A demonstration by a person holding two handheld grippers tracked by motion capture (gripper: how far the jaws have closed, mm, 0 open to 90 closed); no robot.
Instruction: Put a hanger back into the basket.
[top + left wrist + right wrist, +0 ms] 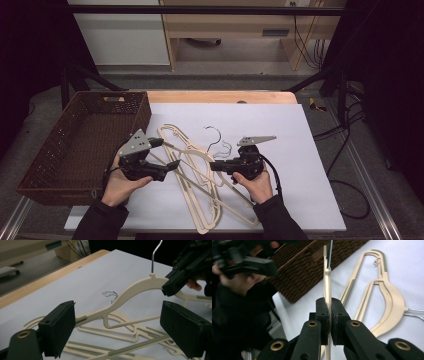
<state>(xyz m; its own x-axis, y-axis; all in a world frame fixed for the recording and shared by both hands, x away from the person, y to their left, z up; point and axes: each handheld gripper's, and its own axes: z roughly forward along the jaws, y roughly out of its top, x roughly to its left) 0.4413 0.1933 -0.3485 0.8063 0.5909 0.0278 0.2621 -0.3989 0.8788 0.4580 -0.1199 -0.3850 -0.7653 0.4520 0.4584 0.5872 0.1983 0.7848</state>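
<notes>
My right tool (329, 322) is clamped on a cream hanger (140, 286), lifting it edge-up just above the white table (280, 125), palm underneath. My left tool (167, 154) stands apart around the hanger's arm without touching, beside the wicker basket (75, 145). More hangers (200, 200) lie flat below.

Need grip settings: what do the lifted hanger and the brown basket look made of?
Lifted hanger: likely cream plastic, matte, with dimpled moulded texture; its hook looks like shiny bare metal wire. Brown basket: woven, wicker or rattan-like, dark matte weave with open gaps.
</notes>
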